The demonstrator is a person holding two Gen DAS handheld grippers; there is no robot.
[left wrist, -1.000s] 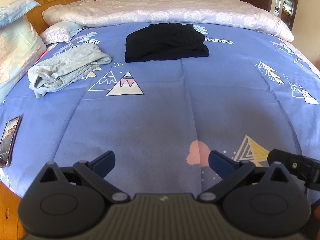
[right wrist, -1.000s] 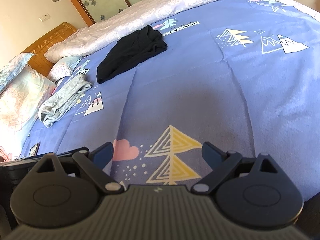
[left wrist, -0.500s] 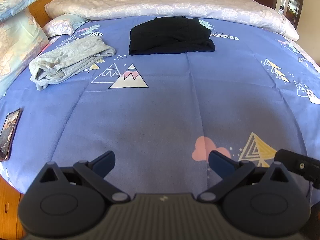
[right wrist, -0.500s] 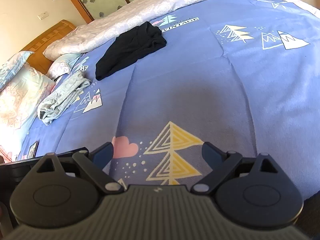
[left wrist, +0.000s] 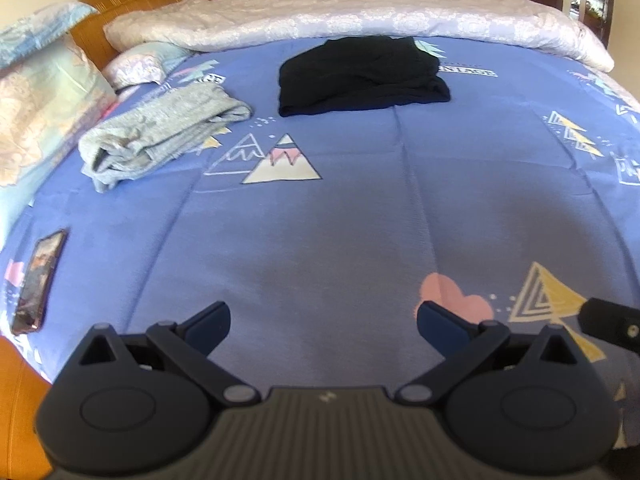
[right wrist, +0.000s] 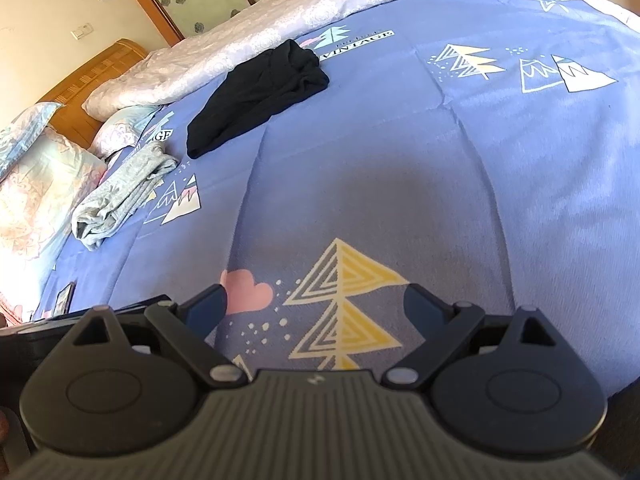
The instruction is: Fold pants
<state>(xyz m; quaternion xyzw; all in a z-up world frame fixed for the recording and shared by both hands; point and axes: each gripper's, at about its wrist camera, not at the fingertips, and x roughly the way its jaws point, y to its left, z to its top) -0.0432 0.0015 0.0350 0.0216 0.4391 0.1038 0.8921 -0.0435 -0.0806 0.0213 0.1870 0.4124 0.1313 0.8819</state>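
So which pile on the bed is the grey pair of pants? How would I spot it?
Start at the wooden headboard and the pillows below it. On the blue bedspread just beside the pillows lies the grey pants, a rumpled, loosely folded bundle. Its pale heathered grey marks it out from the black garment farther along, near the white quilt.

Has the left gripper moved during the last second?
Yes. The left gripper went forward over the bed: the black pants and the phone look nearer.
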